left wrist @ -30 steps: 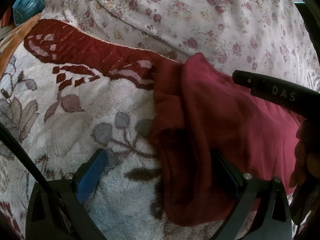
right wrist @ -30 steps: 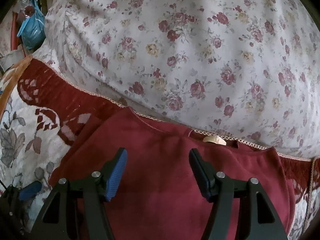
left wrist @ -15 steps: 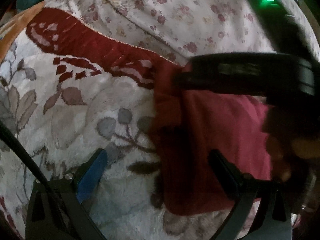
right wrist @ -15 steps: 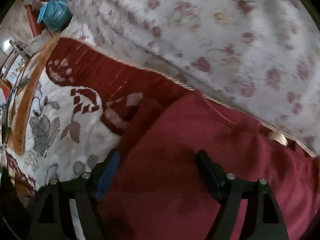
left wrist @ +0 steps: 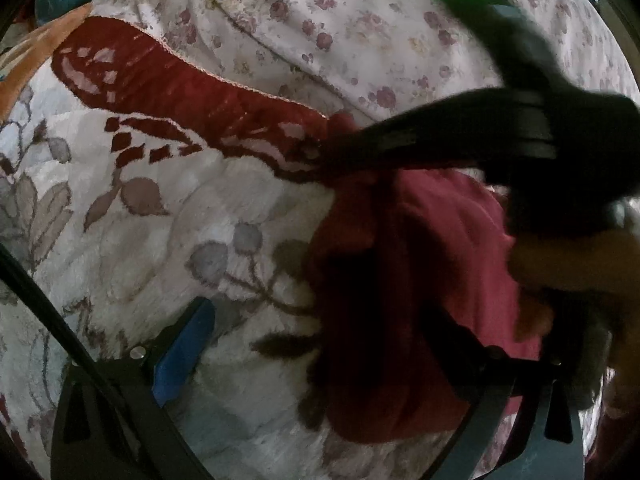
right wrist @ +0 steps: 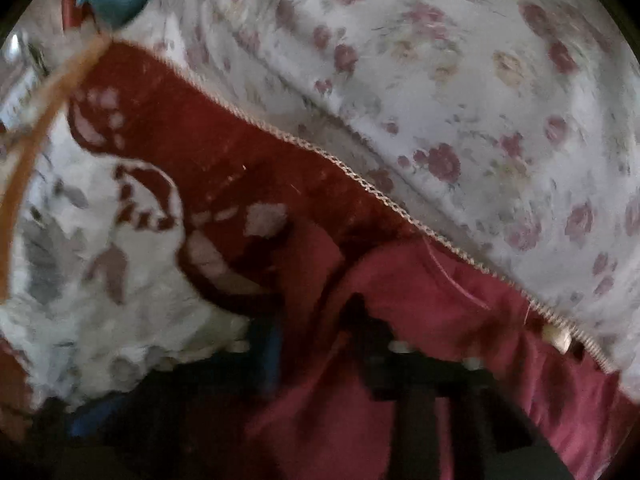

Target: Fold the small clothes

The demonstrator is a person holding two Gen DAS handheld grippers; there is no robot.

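- My left gripper point(left wrist: 316, 344) gapes wide, empty, over the maroon garment point(left wrist: 420, 280) edge at 4 o'clock on the plush blanket point(left wrist: 140, 200).
- My right gripper point(right wrist: 320, 344) narrow, blurred; grip on garment unclear.

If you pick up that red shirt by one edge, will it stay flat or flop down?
Probably flop. The red shirt already lies in soft rumpled folds on the blanket, so it looks limp, not stiff. It seems thin and likely light. The fuzzy blanket may drag on it when pushed, so it would bunch up rather than slide.
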